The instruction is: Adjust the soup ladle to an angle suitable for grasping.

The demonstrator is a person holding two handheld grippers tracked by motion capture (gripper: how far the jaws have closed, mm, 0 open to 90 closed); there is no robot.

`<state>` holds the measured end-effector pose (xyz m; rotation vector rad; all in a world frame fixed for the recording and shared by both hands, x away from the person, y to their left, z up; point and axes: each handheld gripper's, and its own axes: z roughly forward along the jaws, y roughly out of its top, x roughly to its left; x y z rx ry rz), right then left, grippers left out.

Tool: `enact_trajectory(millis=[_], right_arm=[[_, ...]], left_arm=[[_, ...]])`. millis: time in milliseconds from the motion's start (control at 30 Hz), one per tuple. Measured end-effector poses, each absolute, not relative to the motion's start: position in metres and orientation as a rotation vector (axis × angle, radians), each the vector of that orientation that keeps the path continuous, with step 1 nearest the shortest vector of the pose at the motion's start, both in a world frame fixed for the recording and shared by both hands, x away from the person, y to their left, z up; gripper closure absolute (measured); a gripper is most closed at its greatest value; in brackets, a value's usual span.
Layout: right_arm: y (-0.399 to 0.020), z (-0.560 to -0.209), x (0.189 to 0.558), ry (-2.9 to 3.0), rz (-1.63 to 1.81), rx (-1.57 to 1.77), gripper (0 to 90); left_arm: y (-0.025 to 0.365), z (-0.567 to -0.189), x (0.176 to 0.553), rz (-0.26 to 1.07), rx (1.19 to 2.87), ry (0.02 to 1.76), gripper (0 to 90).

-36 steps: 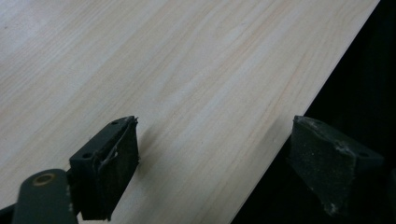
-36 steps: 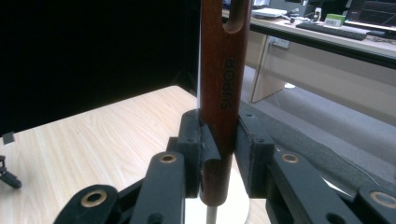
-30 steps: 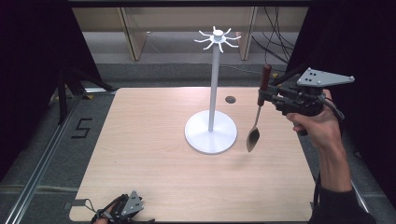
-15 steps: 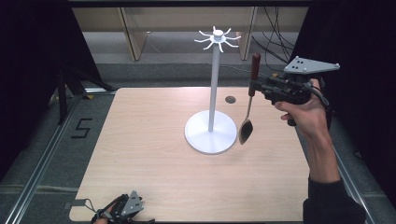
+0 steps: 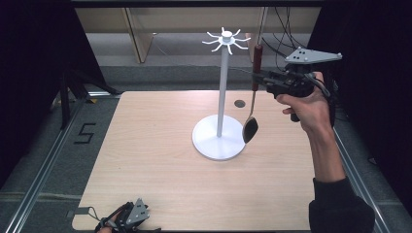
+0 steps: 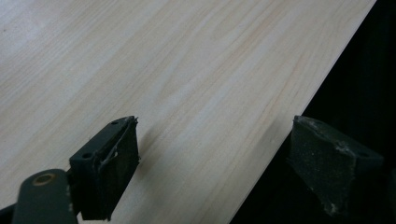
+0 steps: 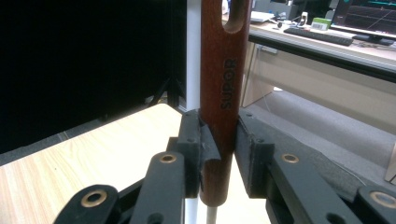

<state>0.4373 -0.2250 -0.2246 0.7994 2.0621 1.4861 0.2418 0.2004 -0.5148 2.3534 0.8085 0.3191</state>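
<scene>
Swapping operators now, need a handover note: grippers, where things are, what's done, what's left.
Right gripper: shut on the spoon at its wooden handle, held upright, bowl down, above the table beside the rack's pole.
Left gripper: open, holding nothing, at the table's near left edge.
Rack: white stand mid-table, hooks at the top bare.
Done: spoon lifted, handle top near hook height.
Left: probably hang the spoon by the hole in its handle on a hook, then release.
</scene>
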Motion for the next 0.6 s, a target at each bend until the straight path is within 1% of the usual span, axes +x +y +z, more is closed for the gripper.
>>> enact_trajectory(millis=[600], right_arm=[[-0.212, -0.218, 0.445, 2.076, 1.462, 0.798, 73.9]], left_arm=[[0.200, -0.514, 0.241, 0.319, 2.356, 0.806, 15.3]])
